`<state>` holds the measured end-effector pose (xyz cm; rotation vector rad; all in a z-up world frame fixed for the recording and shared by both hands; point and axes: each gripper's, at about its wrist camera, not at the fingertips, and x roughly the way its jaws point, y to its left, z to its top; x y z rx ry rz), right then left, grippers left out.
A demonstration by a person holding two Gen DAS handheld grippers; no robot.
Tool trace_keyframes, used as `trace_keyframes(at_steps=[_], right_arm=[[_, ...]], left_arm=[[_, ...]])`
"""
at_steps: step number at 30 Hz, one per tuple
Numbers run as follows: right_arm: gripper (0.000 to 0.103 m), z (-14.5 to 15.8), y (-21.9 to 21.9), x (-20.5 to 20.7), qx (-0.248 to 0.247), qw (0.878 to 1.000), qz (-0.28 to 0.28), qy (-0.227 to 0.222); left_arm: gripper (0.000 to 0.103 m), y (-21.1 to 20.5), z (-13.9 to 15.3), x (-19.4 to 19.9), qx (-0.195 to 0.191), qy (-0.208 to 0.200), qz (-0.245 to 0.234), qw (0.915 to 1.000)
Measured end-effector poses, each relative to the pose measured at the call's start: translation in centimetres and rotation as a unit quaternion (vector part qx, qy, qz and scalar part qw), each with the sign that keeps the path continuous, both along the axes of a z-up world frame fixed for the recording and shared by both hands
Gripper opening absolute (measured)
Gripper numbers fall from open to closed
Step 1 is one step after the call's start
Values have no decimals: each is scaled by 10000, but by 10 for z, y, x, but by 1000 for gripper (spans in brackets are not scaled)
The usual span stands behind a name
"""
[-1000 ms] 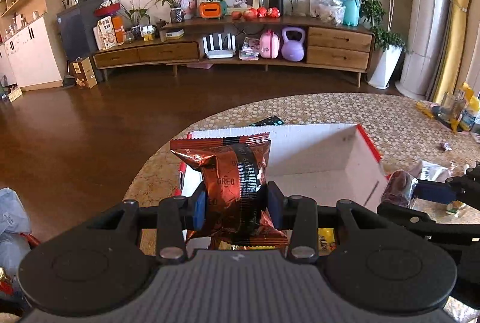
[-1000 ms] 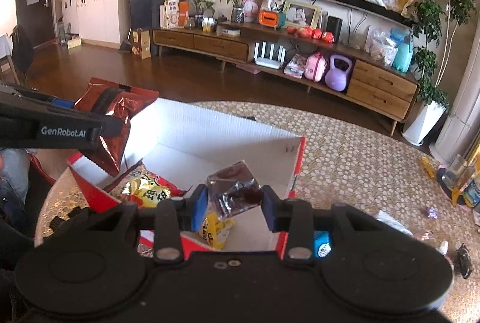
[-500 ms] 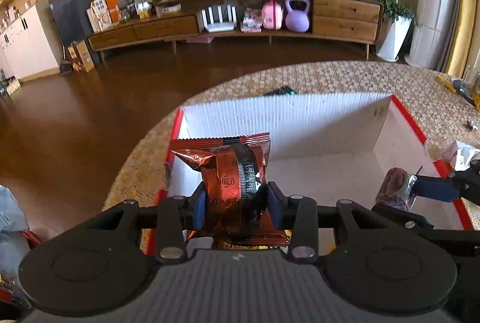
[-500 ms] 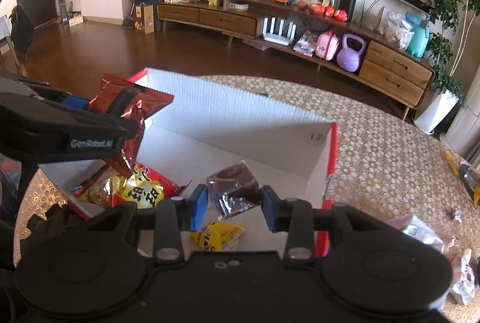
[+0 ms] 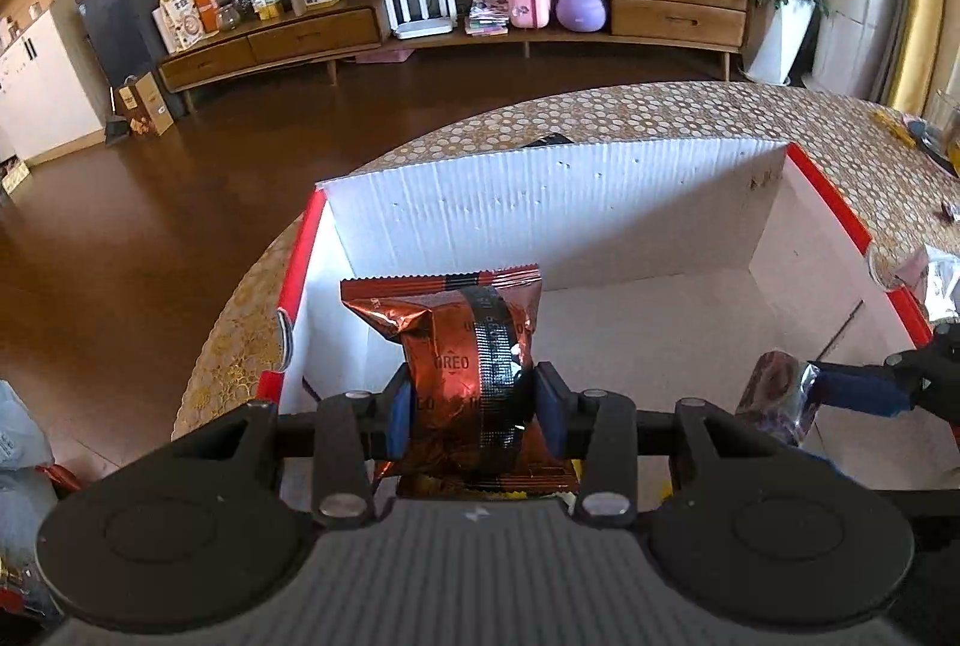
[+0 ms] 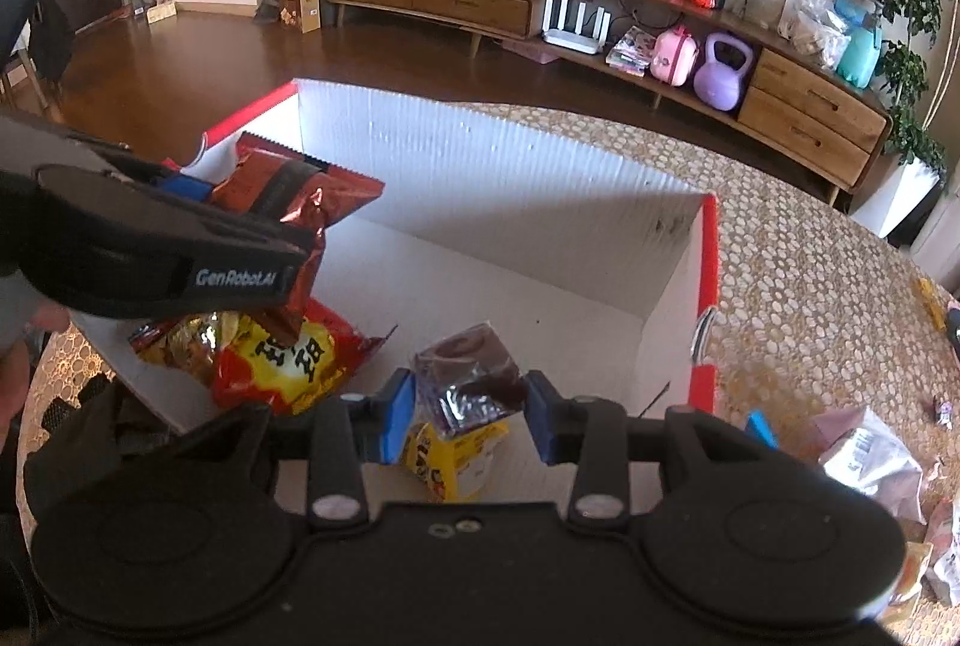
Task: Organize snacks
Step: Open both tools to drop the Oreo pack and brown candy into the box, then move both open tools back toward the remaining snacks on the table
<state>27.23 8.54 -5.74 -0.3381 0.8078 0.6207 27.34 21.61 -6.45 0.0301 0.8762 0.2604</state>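
Note:
My left gripper [image 5: 474, 409] is shut on a copper-red Oreo packet [image 5: 468, 346], held upright over the near left part of a white box with red rims [image 5: 540, 220]. The packet also shows in the right wrist view [image 6: 288, 202]. My right gripper [image 6: 468, 415] is shut on a small dark purple foil snack [image 6: 468, 382], above the box's near right part; the snack also shows in the left wrist view [image 5: 777, 394]. A red and yellow bag [image 6: 282, 358] and a yellow packet [image 6: 456, 457] lie in the box [image 6: 540, 166].
The box stands on a round table with a gold patterned cloth [image 6: 810, 286]. Loose wrappers and packets [image 6: 870, 460] lie on the table right of the box. Beyond the table are a brown wooden floor and a long low sideboard [image 5: 480, 16].
Both grippers have moved forward and down over the box, each holding its snack. The box now fills more of both views.

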Motion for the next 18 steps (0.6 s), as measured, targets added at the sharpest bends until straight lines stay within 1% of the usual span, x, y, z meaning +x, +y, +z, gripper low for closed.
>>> trace_keyframes(at_steps=[3,4,5,7,9,10,11,12,14,15,17,18], right_arm=[[46,3,-2,0,49,10000,-9,-2],[48,4,-4,0,59,10000,-20,-14],[50,5,-5,-1,80,10000,-22,-20],[56,8,-7,-3,123,9999,-15,-25],[57,12,-9,-7,153,9999,3,-38],[60,14,-11,-9,172,9998,1,-47],[64,17,-13,-11,202,9998,4,-65],[66,19,-14,-13,235,9997,11,-84],[75,25,-18,-18,299,9995,24,-119],[76,29,-19,-20,319,9994,28,-141],[84,35,-22,-25,347,9992,16,-196],[85,37,-23,-27,364,9991,6,-221]], left_arm=[[44,0,0,-2,57,13,-32,10000],[52,-1,1,-3,43,0,-36,10000],[61,-1,2,-5,18,-22,-28,10000],[68,-2,6,-10,-32,-113,-27,9999],[68,-2,10,-12,-32,-142,-28,9999],[68,-2,12,-14,-24,-154,-25,9999],[69,-3,14,-16,-9,-181,-25,9998],[70,-4,16,-19,13,-202,-25,9998],[80,-7,21,-23,71,-266,-25,9996],[80,-8,24,-27,98,-314,-31,9995],[80,-11,29,-32,102,-357,-47,9993],[80,-11,32,-35,97,-381,-54,9992]])
